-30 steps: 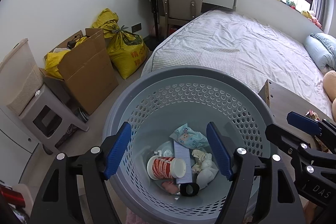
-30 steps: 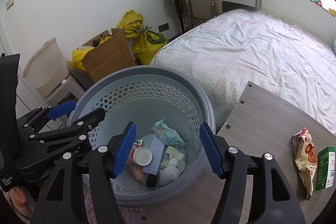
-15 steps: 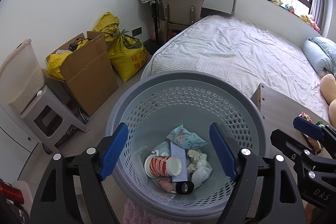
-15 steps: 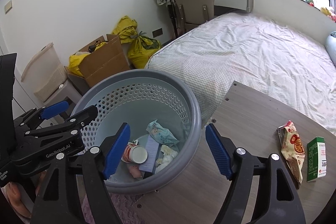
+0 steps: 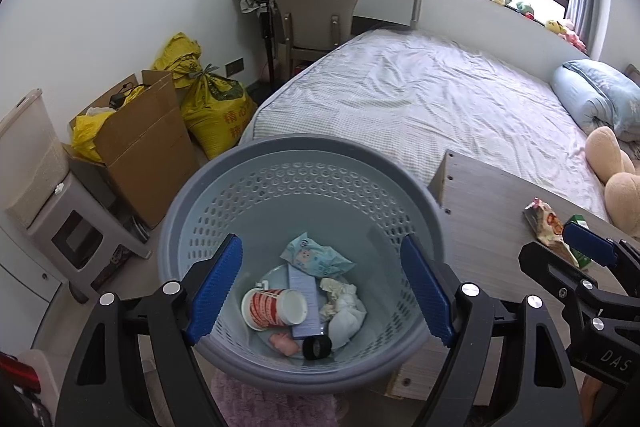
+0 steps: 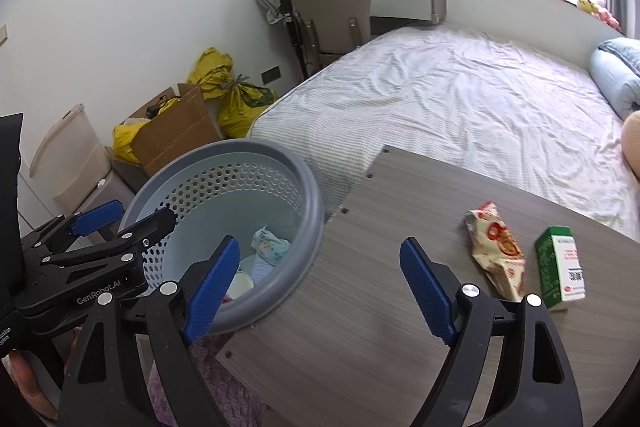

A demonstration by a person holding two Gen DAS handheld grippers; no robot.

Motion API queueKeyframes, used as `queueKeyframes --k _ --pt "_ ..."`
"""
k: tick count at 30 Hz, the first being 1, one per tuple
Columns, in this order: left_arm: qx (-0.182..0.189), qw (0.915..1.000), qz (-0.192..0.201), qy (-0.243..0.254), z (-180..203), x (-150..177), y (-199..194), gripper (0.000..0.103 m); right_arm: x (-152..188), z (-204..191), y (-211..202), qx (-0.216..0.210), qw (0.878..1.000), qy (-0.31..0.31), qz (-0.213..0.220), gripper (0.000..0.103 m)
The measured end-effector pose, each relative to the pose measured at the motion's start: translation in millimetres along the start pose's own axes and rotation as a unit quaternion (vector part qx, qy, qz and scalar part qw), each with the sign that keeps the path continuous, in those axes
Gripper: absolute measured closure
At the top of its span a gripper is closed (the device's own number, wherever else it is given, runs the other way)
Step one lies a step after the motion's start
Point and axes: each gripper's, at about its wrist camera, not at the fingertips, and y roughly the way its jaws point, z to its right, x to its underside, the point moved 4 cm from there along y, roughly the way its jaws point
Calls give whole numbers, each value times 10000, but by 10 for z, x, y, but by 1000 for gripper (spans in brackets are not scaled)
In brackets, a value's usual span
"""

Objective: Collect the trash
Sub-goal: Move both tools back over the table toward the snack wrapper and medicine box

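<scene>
A grey perforated basket stands beside a wooden table and holds a red-and-white cup, a blue wrapper, crumpled tissue and a black cap. My left gripper hangs open above the basket, with nothing between its fingers. On the table lie a snack bag and a green carton. My right gripper is over the table's left edge, its jaws opening and empty; the snack bag lies to its right.
A bed lies behind the table, with a blue pillow and a plush toy. A cardboard box, yellow bags, a stool and a chair line the wall. A purple rug lies under the basket.
Both grippers have drawn back and shifted right from over the basket. The right gripper's jaws have widened and now sit over the table; the snack bag and carton are nearer its middle.
</scene>
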Motion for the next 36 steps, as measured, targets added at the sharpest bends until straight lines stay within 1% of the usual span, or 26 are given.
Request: queueKeyframes --k 4,9,17,27,32,36 --pt "182 9998 27 97 193 33 -53 25 73 211 -135 153 9997 185 36 22" --pt "429 9989 -49 167 425 85 -99 25 158 488 -278 325 9987 392 80 21" --pt "513 9980 -25 373 777 127 -177 25 293 984 -471 654 9952 719 111 21" --pt "751 9956 -24 556 1238 128 -189 23 435 1530 -709 1023 9884 1101 232 20" --pt "864 9939 -55 690 1439 135 -153 23 478 1768 -780 1174 9853 1210 271 18" --pt "915 9927 -134 780 1598 147 -59 23 524 1918 -765 1287 9834 1261 213 18"
